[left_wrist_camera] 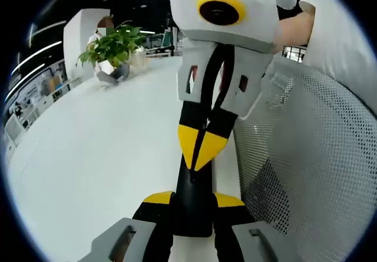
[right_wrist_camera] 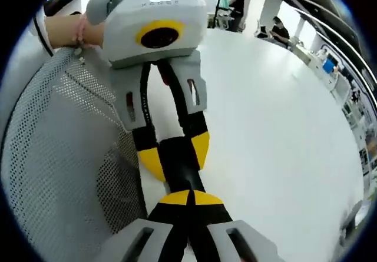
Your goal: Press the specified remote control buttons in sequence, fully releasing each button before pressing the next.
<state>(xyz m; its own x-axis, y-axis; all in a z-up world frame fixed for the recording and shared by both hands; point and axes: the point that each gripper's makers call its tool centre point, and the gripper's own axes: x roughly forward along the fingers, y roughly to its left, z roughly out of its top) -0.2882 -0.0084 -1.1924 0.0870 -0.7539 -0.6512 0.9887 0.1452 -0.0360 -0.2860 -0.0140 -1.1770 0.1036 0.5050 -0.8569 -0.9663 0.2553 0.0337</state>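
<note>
The remote control (left_wrist_camera: 193, 200) is a long black bar held level above the white worktop (left_wrist_camera: 94, 156), and it lies straight ahead of the left gripper (left_wrist_camera: 193, 200), running away along that gripper's line of sight. The left gripper's two yellow-tipped jaws stand on either side of the remote's near end and are clamped on it. At the far end of the remote, the right gripper (left_wrist_camera: 201, 150) comes down from above, its yellow tips drawn together into a point that meets the remote's top face; its jaws are closed with nothing between them.

In the right gripper view the same remote control (right_wrist_camera: 181, 165) stretches forward from the right gripper (right_wrist_camera: 189, 198), whose yellow tips sit together over its near end. Beyond it the left gripper (right_wrist_camera: 175, 153) grips the far end, one yellow pad on each side of the black bar. No buttons can be made out on the remote in either view.

To the right of the left gripper stands a chair back of white mesh (left_wrist_camera: 306, 156). A hand (right_wrist_camera: 65, 29) holds the body of the left gripper at its rear. Far ahead of the left gripper and to its left, a green potted plant (left_wrist_camera: 112, 47) sits on the worktop.
</note>
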